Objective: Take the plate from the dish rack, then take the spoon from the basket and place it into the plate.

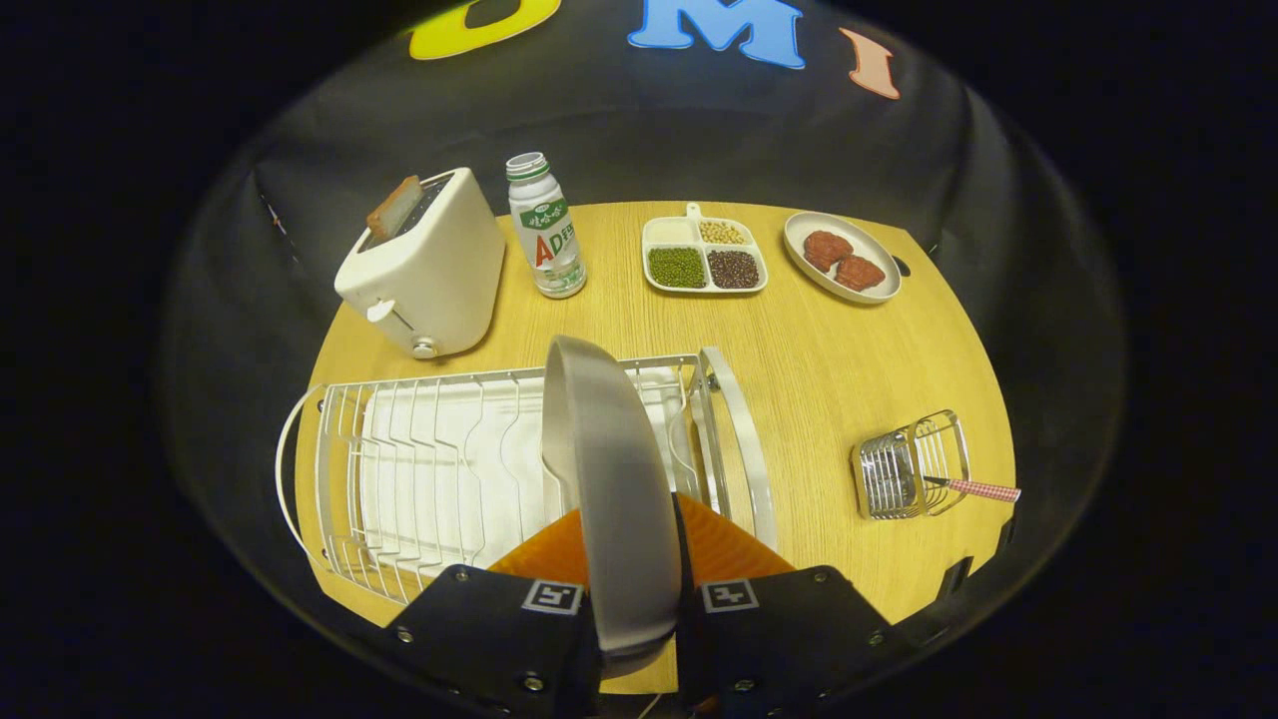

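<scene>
1. The lower rim of the plate [614, 479] drops out of sight between the gripper's 2 fingers, so the exact contact there is hidden; the spoon's bowl is buried behind the basket wires and only its checked handle shows clearly
2. The gripper [639, 619] is closed on the plate: both fingers press against its opposite faces, 1 each side, with the plate standing on edge between them and rising ahead of them
3. The plate is grey and is seen nearly edge-on, above the right part of the dish rack [399, 479]; whether it still touches the rack wires cannot be told
4. The dish rack is a white wire frame with a white drip tray under it, lying on the wooden table [829, 369] just ahead of the fingers; its slots to the left of the plate hold nothing
5. The small wire basket [914, 464] stands on the table to the right of the rack, well apart from the fingers, and holds the spoon [973, 488], whose handle pokes out to the right over the basket's rim
6. Beyond the rack stand a white toaster [429, 270] with a slice of toast [394, 207] sticking out of a slot and a bottle [544, 225] just beside it
7. Further right, a divided tray [704, 257] holds green, dark and pale grains in separate compartments, and an oval dish [842, 257] holds 2 reddish-brown pieces
</scene>
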Demonstrator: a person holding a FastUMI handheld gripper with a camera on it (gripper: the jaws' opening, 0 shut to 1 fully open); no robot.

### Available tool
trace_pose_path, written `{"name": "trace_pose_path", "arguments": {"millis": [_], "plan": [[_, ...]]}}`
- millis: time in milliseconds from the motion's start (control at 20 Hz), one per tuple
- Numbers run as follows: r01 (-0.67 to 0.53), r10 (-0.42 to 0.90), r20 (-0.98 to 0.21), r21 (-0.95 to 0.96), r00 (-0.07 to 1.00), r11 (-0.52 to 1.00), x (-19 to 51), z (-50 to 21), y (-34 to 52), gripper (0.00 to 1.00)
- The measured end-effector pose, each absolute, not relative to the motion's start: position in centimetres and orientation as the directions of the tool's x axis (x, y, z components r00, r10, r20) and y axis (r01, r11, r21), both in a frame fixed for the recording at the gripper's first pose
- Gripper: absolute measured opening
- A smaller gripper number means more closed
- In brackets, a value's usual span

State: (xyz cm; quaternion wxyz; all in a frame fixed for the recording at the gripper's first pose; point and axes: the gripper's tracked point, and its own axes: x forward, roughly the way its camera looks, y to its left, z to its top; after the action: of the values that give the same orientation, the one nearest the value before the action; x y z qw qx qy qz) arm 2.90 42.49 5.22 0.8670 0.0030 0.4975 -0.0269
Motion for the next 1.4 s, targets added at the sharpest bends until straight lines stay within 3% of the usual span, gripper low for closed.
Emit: {"name": "trace_pose_path", "arguments": {"millis": [450,1400], "plan": [[0.062,-0.134,-0.830,-0.120,0.542,0.991,3.2,8.6,40.8,0.29],[0.094,0.033,-0.806,0.109,0.592,0.990,-2.7,16.3,30.6,0.29]]}}
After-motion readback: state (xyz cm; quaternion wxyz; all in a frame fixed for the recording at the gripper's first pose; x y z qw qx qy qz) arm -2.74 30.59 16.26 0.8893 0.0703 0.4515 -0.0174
